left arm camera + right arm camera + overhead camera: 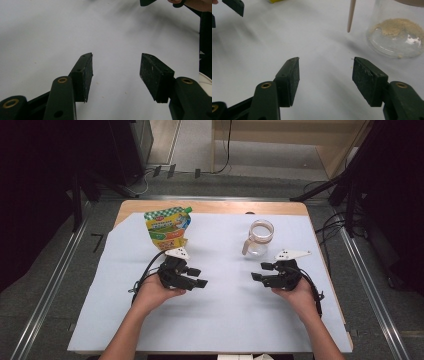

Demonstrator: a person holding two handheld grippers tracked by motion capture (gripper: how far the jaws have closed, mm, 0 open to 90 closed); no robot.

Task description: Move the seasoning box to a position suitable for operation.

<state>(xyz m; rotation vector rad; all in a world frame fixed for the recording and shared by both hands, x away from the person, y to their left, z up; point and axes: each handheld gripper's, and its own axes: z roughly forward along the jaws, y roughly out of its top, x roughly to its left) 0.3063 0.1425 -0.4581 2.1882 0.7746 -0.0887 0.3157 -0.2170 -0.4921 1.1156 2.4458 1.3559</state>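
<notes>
In the high view the left tool (196, 277) sits left of centre of the frame, held in the person's left hand (152, 292), and the right tool (261, 271) sits right of centre in the right hand (299, 292); the two point toward each other across a bare stretch of the white sheet (225, 320) that covers the surface (210, 207). Both are low over the sheet, well apart from one another. Each tool stands wide, with nothing between its jaws: the left gripper view shows only white sheet between the two black pads (85, 75), and the right gripper view shows the same between its pads (367, 80). Above the left tool in the high view, a green and yellow spouted pouch (167, 227) stands upright on the sheet, its lower edge just beside the tool's grey plate; whether they touch cannot be told. Above the right tool, toward the upper right of the sheet, stands a clear glass jug (260, 239) with a pale handle on its left side. In the right gripper view the jug (397, 32) is at the upper right, near the right-hand pad but apart from it, with a little tan powder (398, 27) lying on its bottom and the pale handle (351, 15) hanging down to its left.
</notes>
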